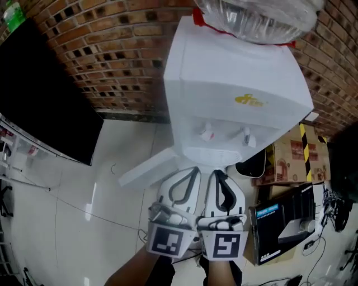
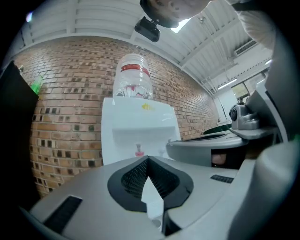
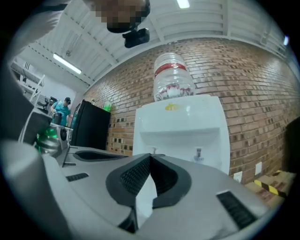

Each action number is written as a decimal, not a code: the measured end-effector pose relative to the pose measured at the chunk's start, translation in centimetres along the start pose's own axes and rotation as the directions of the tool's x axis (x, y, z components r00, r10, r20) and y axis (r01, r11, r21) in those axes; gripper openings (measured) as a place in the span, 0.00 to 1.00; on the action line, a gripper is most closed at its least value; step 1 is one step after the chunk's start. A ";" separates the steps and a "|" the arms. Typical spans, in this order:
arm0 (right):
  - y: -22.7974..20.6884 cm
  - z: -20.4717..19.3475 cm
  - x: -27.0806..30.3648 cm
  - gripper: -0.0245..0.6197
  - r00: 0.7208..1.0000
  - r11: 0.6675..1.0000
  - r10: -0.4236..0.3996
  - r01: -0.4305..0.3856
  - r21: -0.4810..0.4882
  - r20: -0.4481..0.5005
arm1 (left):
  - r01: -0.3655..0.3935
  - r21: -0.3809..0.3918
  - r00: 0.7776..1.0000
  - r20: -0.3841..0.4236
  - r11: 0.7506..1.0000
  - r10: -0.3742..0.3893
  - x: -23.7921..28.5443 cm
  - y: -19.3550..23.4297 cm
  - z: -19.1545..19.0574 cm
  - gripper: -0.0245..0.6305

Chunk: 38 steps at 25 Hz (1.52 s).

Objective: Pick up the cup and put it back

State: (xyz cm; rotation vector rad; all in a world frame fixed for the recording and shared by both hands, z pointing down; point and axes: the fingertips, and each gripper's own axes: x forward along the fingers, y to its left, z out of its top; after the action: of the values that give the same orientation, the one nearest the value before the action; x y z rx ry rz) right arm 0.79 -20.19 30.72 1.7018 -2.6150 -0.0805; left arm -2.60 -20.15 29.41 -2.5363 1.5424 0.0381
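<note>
In the head view, a glossy white floor [image 1: 72, 201] ran up to a red-brown brick wall [image 1: 112, 50]. Against that wall stood a white plastic water dispenser [image 1: 235, 78] with a clear plastic water bottle [image 1: 257, 17] on top and a small red-tipped tap [image 1: 207, 134] on its front. A tall black cabinet [image 1: 39, 95] stood to the left. To the right sat a brown cardboard box with yellow-and-black tape [image 1: 288, 159], and nearer than it a black carton with a blue label [image 1: 279, 220], with cables lying beside it. Near the bottom edge the left gripper [image 1: 194, 170] and the right gripper [image 1: 216, 174] were held side by side, close together, both pointing at the dispenser.

In the left gripper view, its fingers were pressed together at the tips with nothing between them. Beyond them rose the dispenser and bottle against the brick wall, under a white panelled ceiling [image 2: 93, 23]. The right gripper's grey body filled the right side.

In the right gripper view, its fingers also met tip to tip, empty. The dispenser stood straight ahead and the black cabinet to its left. Far off on the left was a person in teal clothing [image 3: 61, 108]. A white wall socket [image 3: 237, 176] sat low on the bricks to the right.

No view showed the cup, so its place and look could not be told.
</note>
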 end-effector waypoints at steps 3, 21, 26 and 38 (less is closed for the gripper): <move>1.3 4.1 0.1 0.05 0.999 0.999 0.023 -0.024 -0.025 -0.049 | -0.001 -0.007 1.000 -0.019 1.000 0.001 -0.7 1.0 4.2 0.04; 5.8 26.9 -3.7 0.05 0.991 0.997 0.023 -0.033 -0.073 -0.129 | 0.024 -0.137 0.999 0.031 0.990 -0.020 -5.3 6.6 26.3 0.04; 5.0 30.2 -7.0 0.05 0.994 1.000 0.005 -0.006 -0.004 -0.112 | 0.059 -0.145 0.997 0.060 0.988 -0.051 -6.9 4.9 30.4 0.04; 6.5 33.7 -20.3 0.05 0.994 0.994 0.094 -0.090 0.059 -0.063 | 0.043 -0.139 0.995 0.100 0.989 -0.029 -15.2 -5.1 37.0 0.04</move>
State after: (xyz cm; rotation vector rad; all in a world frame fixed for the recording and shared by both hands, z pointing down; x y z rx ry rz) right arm 1.58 2.10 -2.40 1.5685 -2.6666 0.0494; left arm -2.66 1.43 -4.68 -2.6249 1.5063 0.2725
